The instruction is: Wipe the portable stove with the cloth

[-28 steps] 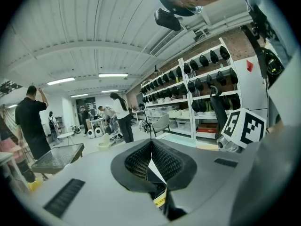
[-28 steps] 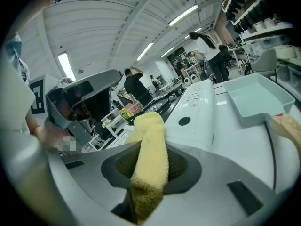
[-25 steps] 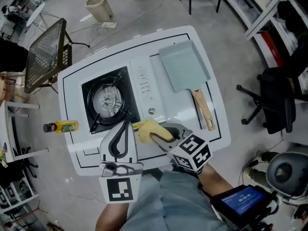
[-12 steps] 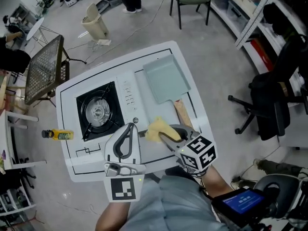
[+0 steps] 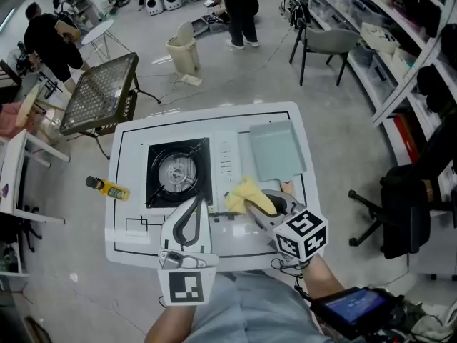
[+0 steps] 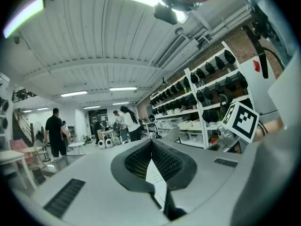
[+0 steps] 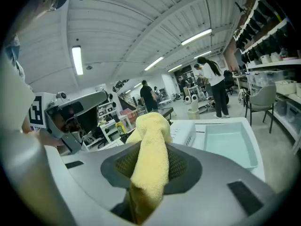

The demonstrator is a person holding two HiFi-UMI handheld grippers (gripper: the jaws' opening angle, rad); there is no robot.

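As the right gripper [image 5: 251, 209] is clamping the cloth [image 5: 245, 191], both are hovering by the stove [image 5: 177, 171].
Left gripper [image 5: 191, 204] is hanging closed, empty.

A: Left gripper [image 5: 197, 201] is showing a grey shell, dark ribbed pads [image 6: 162, 161] and a flat black-and-white square marker [image 5: 186, 286] at the rear.
B: Right gripper [image 5: 254, 207] is matching it, carrying a marker cube [image 5: 301, 236]. Person is wearing grey-blue clothing [image 5: 243, 309].

Grey floor [image 5: 71, 277], wall shelving [image 5: 400, 41], ceiling strip lights [image 7: 77, 60].
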